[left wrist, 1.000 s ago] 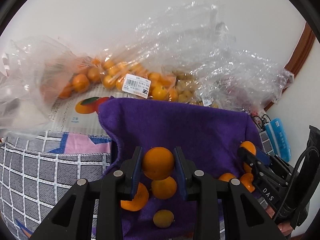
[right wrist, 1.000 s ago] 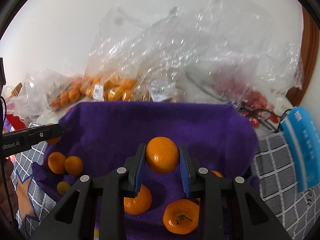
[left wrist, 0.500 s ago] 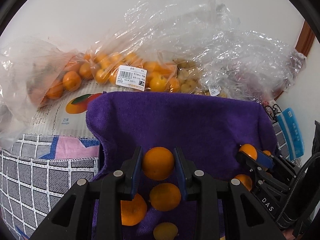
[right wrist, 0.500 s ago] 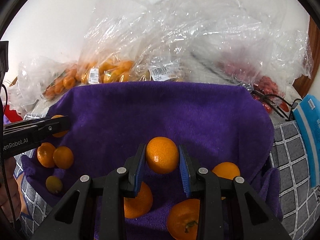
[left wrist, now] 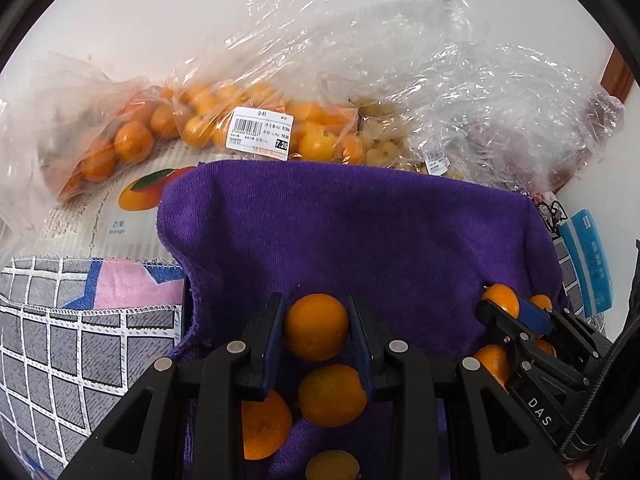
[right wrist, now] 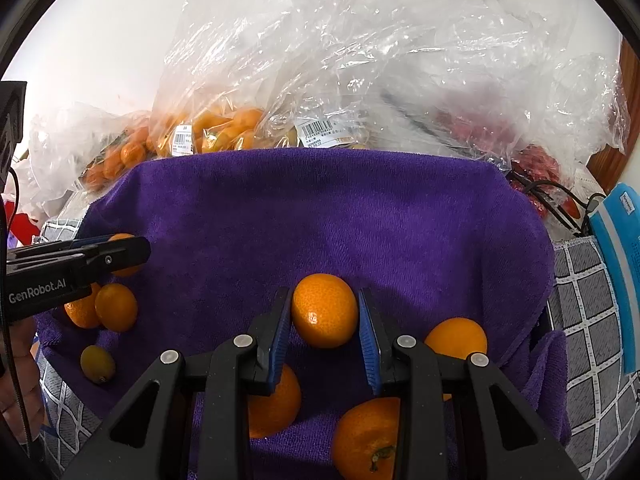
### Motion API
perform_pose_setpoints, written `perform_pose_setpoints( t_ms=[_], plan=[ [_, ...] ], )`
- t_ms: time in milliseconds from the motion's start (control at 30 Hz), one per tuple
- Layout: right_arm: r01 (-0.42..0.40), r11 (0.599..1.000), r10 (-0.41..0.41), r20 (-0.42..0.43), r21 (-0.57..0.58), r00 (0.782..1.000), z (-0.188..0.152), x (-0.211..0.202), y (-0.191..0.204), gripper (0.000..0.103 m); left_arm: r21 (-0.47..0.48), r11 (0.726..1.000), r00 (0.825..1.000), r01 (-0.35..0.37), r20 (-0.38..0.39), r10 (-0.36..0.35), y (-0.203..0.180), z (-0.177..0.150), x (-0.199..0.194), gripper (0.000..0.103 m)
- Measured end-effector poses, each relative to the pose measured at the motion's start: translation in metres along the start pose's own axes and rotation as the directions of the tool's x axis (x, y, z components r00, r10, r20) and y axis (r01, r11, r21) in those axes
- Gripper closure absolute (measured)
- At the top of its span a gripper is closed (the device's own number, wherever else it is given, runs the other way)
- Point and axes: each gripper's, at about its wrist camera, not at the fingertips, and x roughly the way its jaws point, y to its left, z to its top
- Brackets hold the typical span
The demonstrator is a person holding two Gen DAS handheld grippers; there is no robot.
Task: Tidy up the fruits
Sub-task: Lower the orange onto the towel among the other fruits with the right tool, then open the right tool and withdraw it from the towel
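My left gripper [left wrist: 316, 326] is shut on an orange [left wrist: 317, 327] and holds it above the purple towel [left wrist: 360, 232]. My right gripper [right wrist: 325, 311] is shut on another orange [right wrist: 325, 310] above the same towel [right wrist: 320, 208]. Several loose oranges lie on the towel under both grippers, such as one [left wrist: 332, 395] in the left wrist view and one [right wrist: 456, 338] in the right wrist view. A small yellowish fruit [right wrist: 97, 364] lies at the towel's left. The right gripper shows at the right of the left wrist view [left wrist: 516, 312]; the left gripper shows at the left of the right wrist view [right wrist: 120, 254].
Clear plastic bags of oranges [left wrist: 240, 120] and other fruit [right wrist: 532, 160] are piled against the white wall behind the towel. A mango-printed box [left wrist: 132, 200] lies left. A grey checked cloth [left wrist: 60, 340] surrounds the towel. A blue packet [right wrist: 620, 272] lies right.
Both grippers have moved forward and lower over the towel, each still holding its orange. The bags at the back look closer.
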Motion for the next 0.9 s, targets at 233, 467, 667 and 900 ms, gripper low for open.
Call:
perform_pose_setpoints(
  t_ms=[233,467,667,900],
  plan=[
    [0.0,1.0,0.0,0.0,0.002,1.0,0.0,0.002,0.001,0.071,-0.01,1.0,1.0,0.007,-0.013,-0.007,0.003,-0.001,0.007,0.073],
    [-0.004,1.0,0.004,0.002,0.006,1.0,-0.001,0.001,-0.001,0.071,-0.016,1.0,1.0,0.014,-0.025,-0.015,0.006,0.0,0.015,0.073],
    [-0.001,1.0,0.001,0.005,-0.001,1.0,-0.002,-0.002,-0.001,0.071,-0.021,1.0,0.999,0.017,-0.031,-0.018,0.006,-0.002,0.014,0.073],
    [0.002,1.0,-0.002,0.005,-0.019,1.0,-0.002,-0.006,0.001,0.061,-0.026,0.999,0.999,0.03,-0.04,-0.031,0.005,-0.004,0.007,0.073]
  ],
)
